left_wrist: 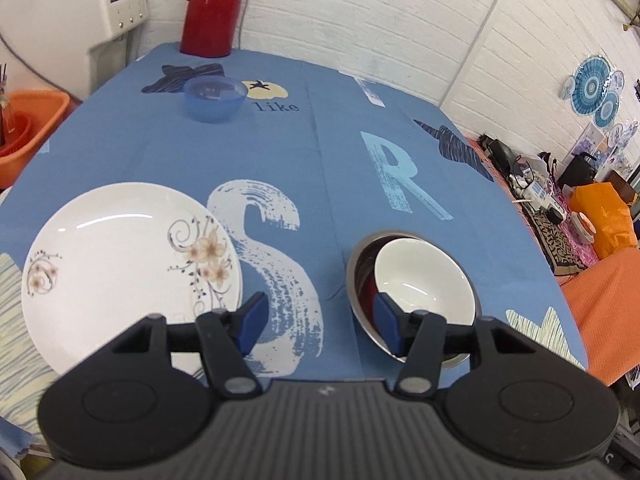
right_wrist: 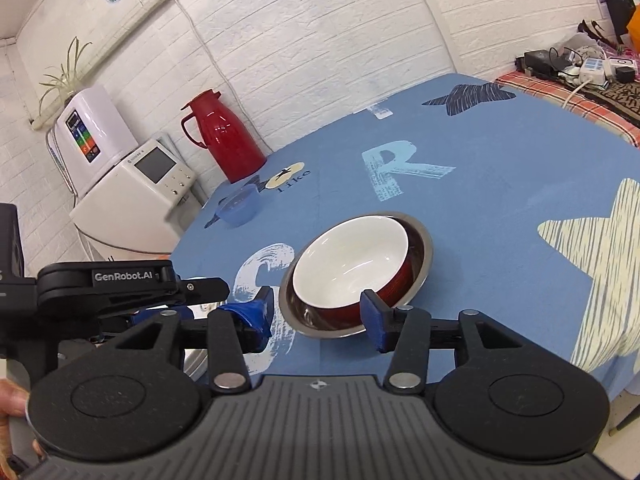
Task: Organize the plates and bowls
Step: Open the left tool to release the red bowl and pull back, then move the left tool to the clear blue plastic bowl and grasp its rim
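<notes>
Red-and-white bowl (right_wrist: 352, 272) nested in steel bowl (right_wrist: 420, 248), just ahead of right gripper (right_wrist: 316, 316); left gripper (left_wrist: 320, 320) nearer floral plate (left_wrist: 128, 264). Both spread wide, empty.

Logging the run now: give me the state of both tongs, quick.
Left tongs: open, holding nothing.
Right tongs: open, holding nothing.

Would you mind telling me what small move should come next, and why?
Probably send the left tongs forward to the blue bowl. Both the left and the right tongs are open and empty; the red bowl already nests in the steel bowl, while the blue bowl sits alone near the red jug, and the floral plate lies apart.
</notes>
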The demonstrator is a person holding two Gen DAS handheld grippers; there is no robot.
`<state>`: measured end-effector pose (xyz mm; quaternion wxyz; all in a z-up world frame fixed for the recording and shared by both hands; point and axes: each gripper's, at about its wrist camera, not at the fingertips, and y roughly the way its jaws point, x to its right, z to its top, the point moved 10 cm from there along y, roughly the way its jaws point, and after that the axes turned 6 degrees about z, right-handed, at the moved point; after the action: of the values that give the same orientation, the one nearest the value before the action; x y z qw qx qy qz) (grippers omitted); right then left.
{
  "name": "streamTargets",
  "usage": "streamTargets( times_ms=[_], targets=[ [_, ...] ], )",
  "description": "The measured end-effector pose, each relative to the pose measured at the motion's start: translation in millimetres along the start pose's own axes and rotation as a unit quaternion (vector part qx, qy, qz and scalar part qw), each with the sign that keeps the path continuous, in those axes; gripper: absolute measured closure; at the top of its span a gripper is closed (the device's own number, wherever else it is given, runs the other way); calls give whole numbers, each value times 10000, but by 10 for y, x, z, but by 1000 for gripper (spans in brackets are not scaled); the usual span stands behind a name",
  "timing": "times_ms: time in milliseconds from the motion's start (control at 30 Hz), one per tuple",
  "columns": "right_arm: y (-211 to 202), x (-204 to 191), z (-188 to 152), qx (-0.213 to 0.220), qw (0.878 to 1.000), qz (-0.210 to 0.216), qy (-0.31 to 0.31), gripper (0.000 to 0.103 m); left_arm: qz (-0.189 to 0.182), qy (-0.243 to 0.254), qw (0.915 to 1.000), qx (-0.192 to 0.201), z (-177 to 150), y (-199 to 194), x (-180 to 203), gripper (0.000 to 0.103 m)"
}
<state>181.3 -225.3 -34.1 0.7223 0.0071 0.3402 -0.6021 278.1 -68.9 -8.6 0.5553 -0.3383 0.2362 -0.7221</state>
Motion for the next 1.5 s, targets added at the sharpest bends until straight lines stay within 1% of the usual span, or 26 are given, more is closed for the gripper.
streamTargets(
  times_ms=[67, 133, 233, 300, 367, 500, 567, 633, 700, 767, 833, 867, 967, 1033, 1100, 1167, 1267, 1300, 1400, 1500],
  targets=[
    [-26, -18, -17, 13, 10000, 12, -65, 70, 81, -2, 10000, -23, 3, 7, -42, 48],
    [-7, -11, 4, -27, 9999, 35, -106, 69, 86, -56, 9999, -33, 46, 16, -97, 47],
    [96, 16, 113, -102, 9999, 10, -139, 69, 183, -155, 9997, 26, 221, 39, -249, 47],
    [189, 2, 215, -119, 9997, 5, -217, 68, 353, -209, 9991, 112, 387, 53, -429, 47],
    [315, -35, 322, -188, 9995, 96, -247, 68, 526, -230, 9982, 168, 546, 68, -630, 46],
    [677, -198, 522, -565, 9970, 347, -396, 67, 850, -213, 9960, 185, 902, 143, -1069, 46],
    [903, -290, 595, -862, 9940, 544, -402, 67, 909, -204, 9956, 142, 1077, 196, -1251, 46],
    [1180, -388, 681, -1155, 9903, 673, -367, 67, 805, -285, 9963, 65, 1291, 287, -1417, 45],
    [1504, -499, 786, -1453, 9863, 704, -350, 66, 682, -456, 9966, 17, 1526, 400, -1543, 45],
    [1878, -614, 916, -1702, 9825, 610, -454, 66, 583, -454, 9973, 20, 1791, 564, -1606, 44],
    [2273, -736, 1064, -1781, 9812, 507, -550, 65, 600, -553, 9967, -2, 2014, 767, -1682, 44],
    [2478, -807, 1125, -1830, 9797, 504, -643, 65, 593, -578, 9966, -51, 2123, 907, -1708, 44],
    [3088, -920, 1244, -1955, 9765, 223, -884, 65, 563, -811, 9947, -273, 2327, 1342, -1797, 44],
    [3454, -947, 1251, -2115, 9730, 206, -896, 65, 633, -892, 9932, -393, 2414, 1628, -1858, 44],
    [3740, -928, 1227, -2237, 9707, 186, -859, 65, 769, -885, 9918, -503, 2458, 1885, -1900, 44],
    [3965, -899, 1209, -2272, 9695, 75, -914, 65, 836, -905, 9905, -619, 2470, 2083, -1931, 44],
    [4190, -839, 1142, -2349, 9668, 16, -1004, 65, 841, -906, 9904, -621, 2480, 2280, -1960, 44],
    [4251, -820, 1118, -2393, 9653, -62, -1041, 65, 874, -903, 9902, -600, 2479, 2323, -1975, 44],
    [4378, -844, 1100, -2346, 9644, 10, -1219, 65, 977, -844, 9899, -579, 2476, 2428, -2009, 44],
    [4457, -916, 1073, -2294, 9625, 47, -1448, 65, 998, -831, 9899, -561, 2468, 2482, -2015, 44]
  ],
)
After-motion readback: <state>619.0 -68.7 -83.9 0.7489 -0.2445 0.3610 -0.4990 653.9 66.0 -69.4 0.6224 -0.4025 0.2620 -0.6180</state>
